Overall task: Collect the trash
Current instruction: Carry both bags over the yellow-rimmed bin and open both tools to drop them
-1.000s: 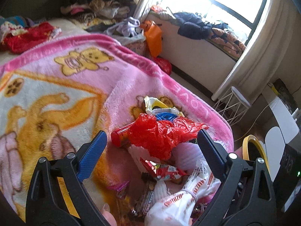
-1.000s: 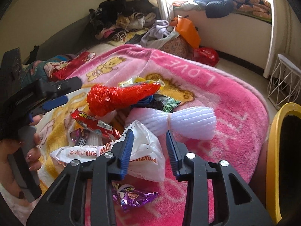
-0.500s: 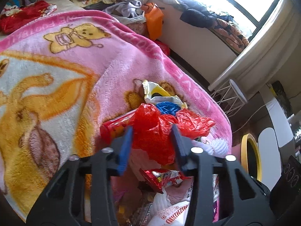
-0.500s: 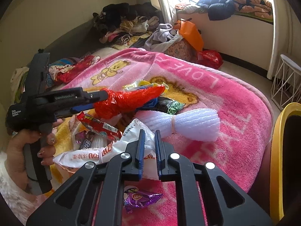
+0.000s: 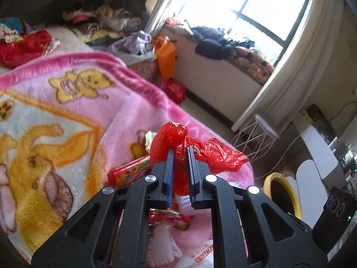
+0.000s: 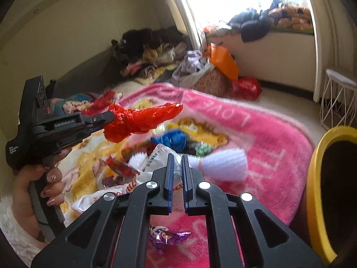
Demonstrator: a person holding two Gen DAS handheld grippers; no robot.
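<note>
Above the pink blanket (image 6: 267, 134), the left gripper (image 5: 180, 154) was clamped on a crumpled red plastic bag (image 6: 142, 120), lifted clear. Right gripper (image 6: 176, 167) pinched a white printed bag (image 6: 156, 156); purple wrapper (image 6: 167, 237) and yellow bin (image 6: 314, 178) nearby.

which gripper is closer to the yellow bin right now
Right. The right gripper, shut on the white wrapper, sits just beside the yellow bin; the left gripper holds the red plastic bag farther off, over the blanket.

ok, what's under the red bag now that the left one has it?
Nothing touching: red bag hangs in the left gripper above the blanket. Below lie a blue wrapper and white bag; deeper litter is blurred.
</note>
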